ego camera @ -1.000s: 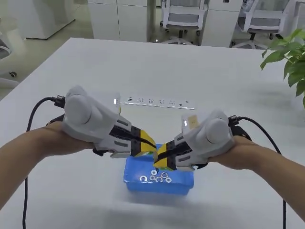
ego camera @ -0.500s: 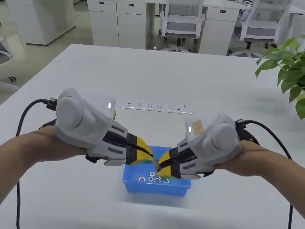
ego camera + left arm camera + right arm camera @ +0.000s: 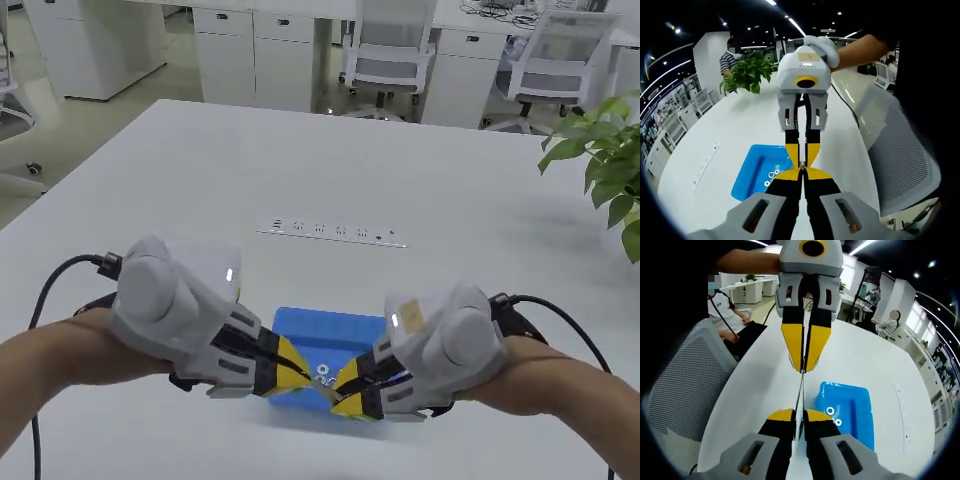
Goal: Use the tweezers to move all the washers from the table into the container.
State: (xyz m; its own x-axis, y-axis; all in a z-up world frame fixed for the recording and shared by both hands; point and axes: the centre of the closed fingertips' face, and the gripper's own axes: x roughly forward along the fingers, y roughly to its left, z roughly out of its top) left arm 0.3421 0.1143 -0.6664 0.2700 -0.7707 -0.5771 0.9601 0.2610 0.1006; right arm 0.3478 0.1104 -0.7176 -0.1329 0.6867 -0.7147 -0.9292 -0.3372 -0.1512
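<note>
Head view: the left gripper (image 3: 300, 372) and right gripper (image 3: 342, 392) angle in twd each other. Their yellow tips nearly meet over the near edge of the blue rectangular plastic container (image 3: 330, 328). A few small silver metal washers (image 3: 325, 372) lie inside it, btwn the two tips. The container sits on the white table (image 3: 300, 170), w/ a flat white power strip (image 3: 330, 231) further back, well apart. Behind the table I see grey office chairs (image 3: 385, 45), white cabinets (image 3: 250, 50) and a green leafy plant (image 3: 600, 160) at the right edge.

Left gripper view: L's own jaws are pressed together and R faces them nose to nose, its jaws closed too. From here the container lies off to one side of the tips, and the washers read clearer, bunched at its near end. A grey mesh chair back (image 3: 895, 145) is close by. A person in a striped top (image 3: 730, 55) stands past the plant.

Right gripper view: this one gives me the thin metal tweezers (image 3: 800, 395) plainly. They show as a bright line from btwn R's closed jaws up to L's closed tips. Each gripper clamps one end. The tweezers hang over bare table just beside the container. Two washers show on its floor. Seated people (image 3: 727, 310) and ceiling lights in bkgd.
</note>
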